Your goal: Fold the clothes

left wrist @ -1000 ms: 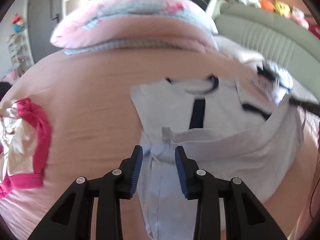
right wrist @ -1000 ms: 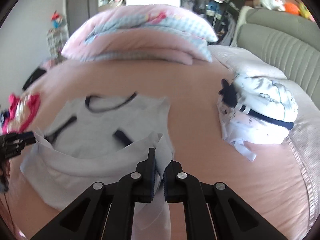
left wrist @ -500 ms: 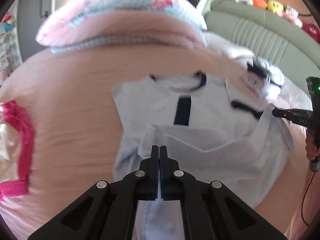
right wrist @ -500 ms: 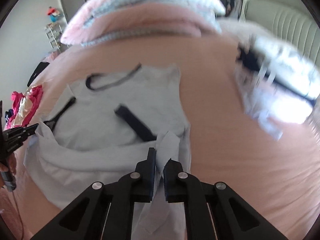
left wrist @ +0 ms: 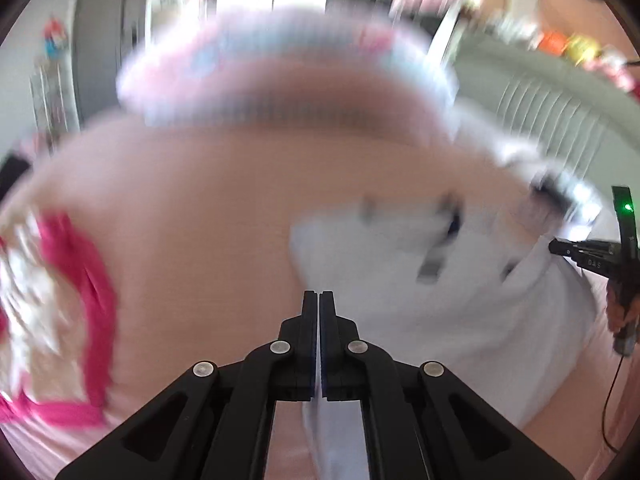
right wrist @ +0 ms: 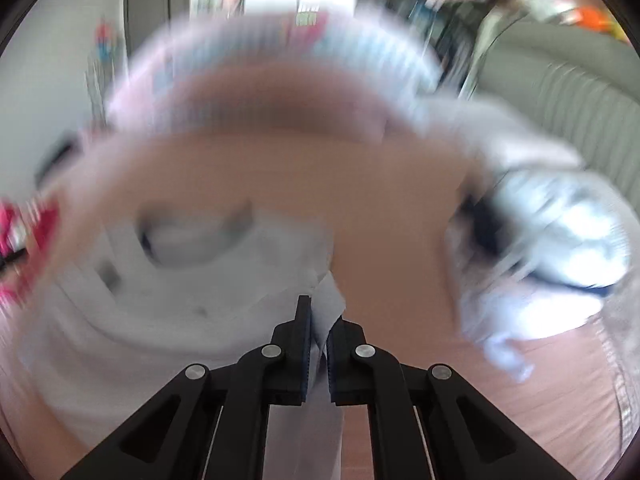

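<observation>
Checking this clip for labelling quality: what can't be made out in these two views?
- Left wrist view: collar and trim of the pale shirt, smeared by motion blur.
- Left wrist view: print on the pink garment, blurred and cut by the left edge.
- Right wrist view: pattern on the white clothes pile, blurred and overexposed.

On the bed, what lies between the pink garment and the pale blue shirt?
In the left wrist view, only bare pink bedsheet lies between the pink garment and the pale blue shirt.

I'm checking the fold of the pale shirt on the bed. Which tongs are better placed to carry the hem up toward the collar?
Neither alone. The left tongs and the right tongs are each shut on a lower edge of the pale shirt, so probably both should carry it together toward the collar.
</observation>
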Available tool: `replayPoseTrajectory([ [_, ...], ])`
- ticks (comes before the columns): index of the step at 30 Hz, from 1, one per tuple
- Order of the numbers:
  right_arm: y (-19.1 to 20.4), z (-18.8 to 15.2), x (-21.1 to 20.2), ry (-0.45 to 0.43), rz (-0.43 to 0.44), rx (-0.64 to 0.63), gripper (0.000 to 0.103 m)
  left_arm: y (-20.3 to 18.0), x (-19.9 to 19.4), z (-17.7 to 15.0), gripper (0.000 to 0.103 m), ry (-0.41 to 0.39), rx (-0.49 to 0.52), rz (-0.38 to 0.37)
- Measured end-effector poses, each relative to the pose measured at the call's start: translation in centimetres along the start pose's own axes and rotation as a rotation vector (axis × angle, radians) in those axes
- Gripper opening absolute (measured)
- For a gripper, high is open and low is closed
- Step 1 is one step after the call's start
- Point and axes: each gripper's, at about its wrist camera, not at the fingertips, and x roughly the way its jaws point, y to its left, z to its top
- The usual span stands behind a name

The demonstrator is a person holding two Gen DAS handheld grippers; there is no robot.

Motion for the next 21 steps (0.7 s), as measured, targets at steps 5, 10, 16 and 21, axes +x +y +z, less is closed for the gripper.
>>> replayPoseTrajectory([
  [5, -0.6, -0.4, 0.7, 0.024, 0.060, 0.065, 0.039, 0.7, 0.3, -0.4, 0.009, 0.014, -0.076, -0.076],
  [10, -1.7, -0.6, -0.8, -0.030, 0.090, 0.122, 0.056, 0.5, 1.3, 0.6, 0.053, 0.003, -0.111, -0.164],
  [16, -2.0, -1.7, -0.7, 0.012, 0.049, 0.132, 0.056, -1.6, 4.0, 0.6, 0.006, 0.106, -0.031, -0.061],
  [21, -3.1, -2.0, -0.2, 0.032, 0.079, 0.127, 0.056, 0.7, 2.7, 0.3, 0.006, 0.073, -0.117, 0.076],
])
